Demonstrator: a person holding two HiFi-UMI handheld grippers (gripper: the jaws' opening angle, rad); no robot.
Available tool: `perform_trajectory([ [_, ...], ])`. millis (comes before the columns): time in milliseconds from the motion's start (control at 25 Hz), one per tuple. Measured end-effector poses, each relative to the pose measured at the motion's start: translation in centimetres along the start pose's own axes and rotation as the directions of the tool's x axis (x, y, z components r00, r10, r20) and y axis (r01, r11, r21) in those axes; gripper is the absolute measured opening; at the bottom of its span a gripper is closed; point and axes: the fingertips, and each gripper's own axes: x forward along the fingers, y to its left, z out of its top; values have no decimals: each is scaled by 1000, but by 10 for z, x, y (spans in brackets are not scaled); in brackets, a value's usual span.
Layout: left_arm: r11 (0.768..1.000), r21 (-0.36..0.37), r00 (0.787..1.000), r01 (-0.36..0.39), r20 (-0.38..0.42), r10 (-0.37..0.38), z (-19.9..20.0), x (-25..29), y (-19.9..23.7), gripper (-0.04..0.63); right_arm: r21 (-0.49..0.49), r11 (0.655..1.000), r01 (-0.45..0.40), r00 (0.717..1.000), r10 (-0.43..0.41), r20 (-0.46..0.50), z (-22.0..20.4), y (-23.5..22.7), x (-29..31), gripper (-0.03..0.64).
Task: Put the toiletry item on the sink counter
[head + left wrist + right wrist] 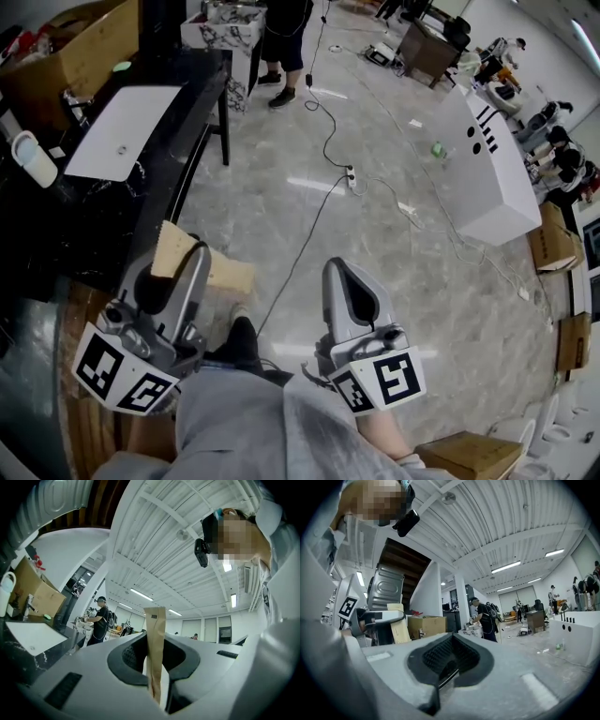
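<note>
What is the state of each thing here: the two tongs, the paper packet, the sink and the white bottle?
Left tongs: shut on the paper packet.
Paper packet: held by one end, sticking out past the tips, not yet on the counter.
Right tongs: shut, empty.
Sink: empty.
White bottle: upright beside the sink.

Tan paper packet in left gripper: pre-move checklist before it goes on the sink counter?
1. Tan flat paper packet clamped in left gripper: ok.
2. Right gripper shut, empty: ok.
3. Black marble sink counter in view, bare patch beside white rectangular basin: ok.
4. Packet above counter: not ok, it is short of it.
5. Grip firm enough: cannot tell.
</note>
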Motion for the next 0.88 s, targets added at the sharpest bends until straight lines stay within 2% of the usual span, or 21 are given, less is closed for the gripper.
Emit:
perform_trajectory([
  [520, 1000, 5, 1000, 13, 26, -13, 20, 91, 100, 55, -20, 1000, 8, 1000, -8, 15, 16, -38, 131, -2],
  [880, 1000, 4, 1000, -5, 28, 5, 16, 124, 154, 55, -15, 1000, -1, 1000, 1, 9, 7, -57, 199, -2],
])
